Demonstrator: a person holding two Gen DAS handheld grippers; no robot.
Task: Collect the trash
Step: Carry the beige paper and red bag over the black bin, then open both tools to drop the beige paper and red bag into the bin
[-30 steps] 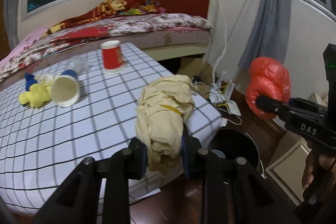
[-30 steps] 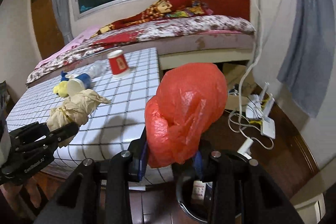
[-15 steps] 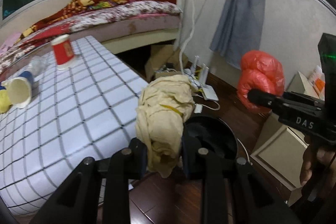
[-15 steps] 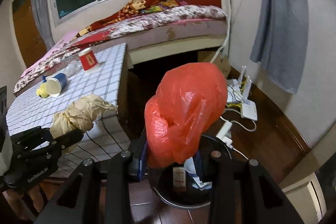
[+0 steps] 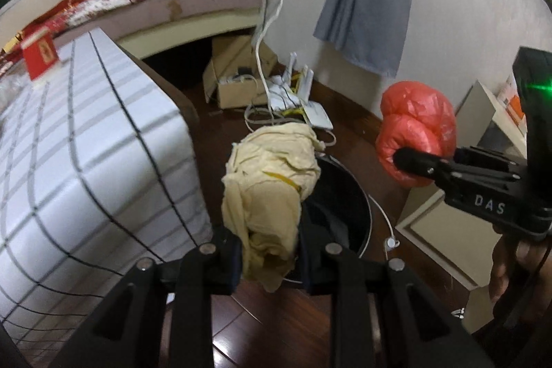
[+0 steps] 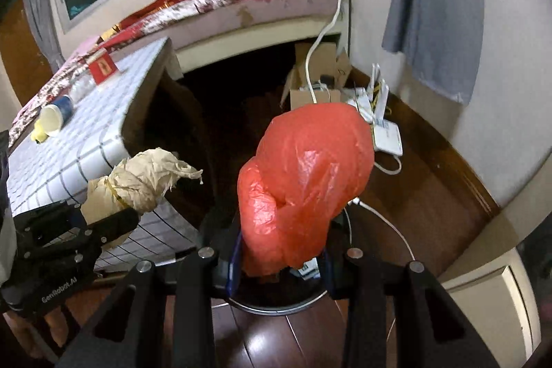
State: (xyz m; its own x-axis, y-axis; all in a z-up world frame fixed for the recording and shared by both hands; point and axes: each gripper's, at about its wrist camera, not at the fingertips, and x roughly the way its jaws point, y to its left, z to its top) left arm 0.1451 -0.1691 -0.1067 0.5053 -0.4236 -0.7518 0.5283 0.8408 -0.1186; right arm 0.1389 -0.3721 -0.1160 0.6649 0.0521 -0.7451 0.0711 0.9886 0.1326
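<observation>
Transport step of trash collection, both loads carried clear of the table and poised over the bin. Left to right: the checked table, its near right corner beside the left load, bears a red paper cup toward its far edge and a tipped white cup near its left edge, both uncollected; the left gripper is clamped on the crumpled beige paper wad, a matte, creased bundle bound by a yellow band, hanging above the left rim of the black round bin; the right gripper pinches the red plastic bag, glossy, thin, puffed and wrinkled, above the same bin. Judged next move: lower each load inside the rim, then release; light, springy materials may cling to the pads or drift past the edge.
</observation>
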